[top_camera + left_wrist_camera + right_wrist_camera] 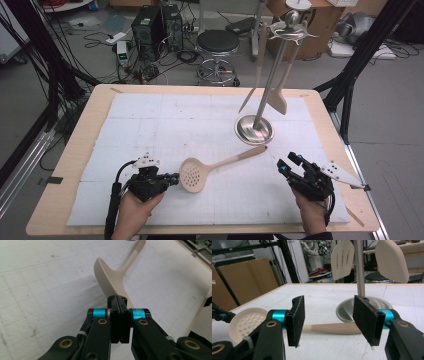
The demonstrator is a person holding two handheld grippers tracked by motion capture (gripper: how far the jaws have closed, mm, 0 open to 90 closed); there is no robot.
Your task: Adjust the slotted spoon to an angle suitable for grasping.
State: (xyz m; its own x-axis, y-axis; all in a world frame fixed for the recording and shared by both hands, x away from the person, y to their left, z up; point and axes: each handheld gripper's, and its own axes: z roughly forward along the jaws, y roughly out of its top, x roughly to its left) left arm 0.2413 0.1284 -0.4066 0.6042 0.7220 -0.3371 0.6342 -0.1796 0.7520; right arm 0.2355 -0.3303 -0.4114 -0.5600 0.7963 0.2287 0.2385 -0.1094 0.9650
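A beige skimmer spoon [200,172] lies flat on the white gridded mat [150,130] near the front middle of the wooden table [80,145]. Its round perforated bowl points toward the person's left, and its long handle runs up and to the right. The handle tip stops just beside the round steel base of a utensil stand [255,129].

The left gripper [172,178] rests on the mat at the bowl's left edge. In the left gripper view its two black jaws are pressed together, and the bowl's rim [106,281] rises just beyond their tips. Whether the jaws pinch the rim or merely touch it cannot be told.

The right gripper [289,164] hovers to the right of the handle's end, held in the person's right hand [312,212]. Its jaws stand wide apart and hold nothing. In the right gripper view the handle [329,328] lies crosswise beyond the gap between the pads.

On the stand, a slotted turner [342,258] and a solid spatula [392,260] hang from the top ring, their blades low beside the pole.

Judged from here, the main risks are these. The thin bowl rim could slip from the closed left jaws, since the grip area is small. If the spoon is lifted toward the stand, its long handle could knock the hanging utensils and set them swinging. A push along the mat could also drive the handle tip against the base.
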